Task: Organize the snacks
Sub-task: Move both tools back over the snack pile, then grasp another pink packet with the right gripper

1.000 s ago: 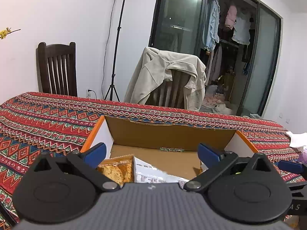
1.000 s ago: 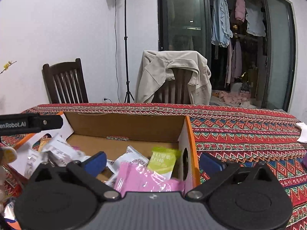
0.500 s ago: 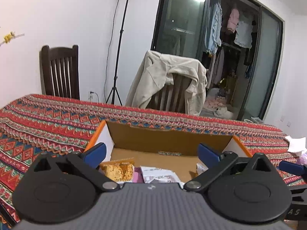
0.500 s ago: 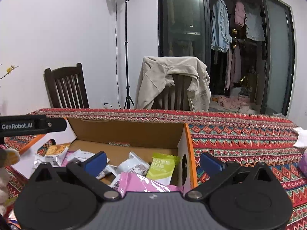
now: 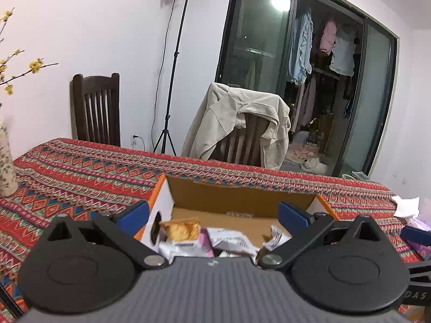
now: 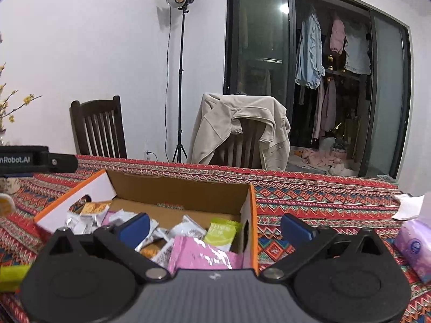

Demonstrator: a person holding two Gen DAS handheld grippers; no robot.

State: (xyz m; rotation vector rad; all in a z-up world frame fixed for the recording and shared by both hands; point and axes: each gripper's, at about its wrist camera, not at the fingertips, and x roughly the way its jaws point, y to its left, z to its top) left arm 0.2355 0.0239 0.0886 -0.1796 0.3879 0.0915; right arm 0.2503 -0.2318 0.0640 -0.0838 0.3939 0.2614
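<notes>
An open cardboard box (image 5: 242, 196) (image 6: 183, 189) with orange edges sits on the patterned tablecloth and holds several snack packets. Among them are an orange cracker pack (image 5: 180, 228), a white pack (image 5: 231, 241), a pink pack (image 6: 202, 254) and a green pack (image 6: 221, 232). My left gripper (image 5: 214, 214) hangs open above the box's near side, nothing between its blue fingers. My right gripper (image 6: 215, 226) is open too, over the box's right near corner, holding nothing. The left gripper's body (image 6: 37, 160) shows at the left of the right wrist view.
A purple tissue pack (image 6: 414, 250) and white paper (image 6: 409, 206) lie right of the box. A flowered vase (image 5: 6, 161) stands at the far left. Behind the table are two wooden chairs, one draped with a beige jacket (image 5: 237, 123), and a light stand (image 5: 172, 80).
Both grippers have risen and drawn back from the box, so it looks smaller and lower. Both stayed open and empty; the snacks in the box have not moved.
</notes>
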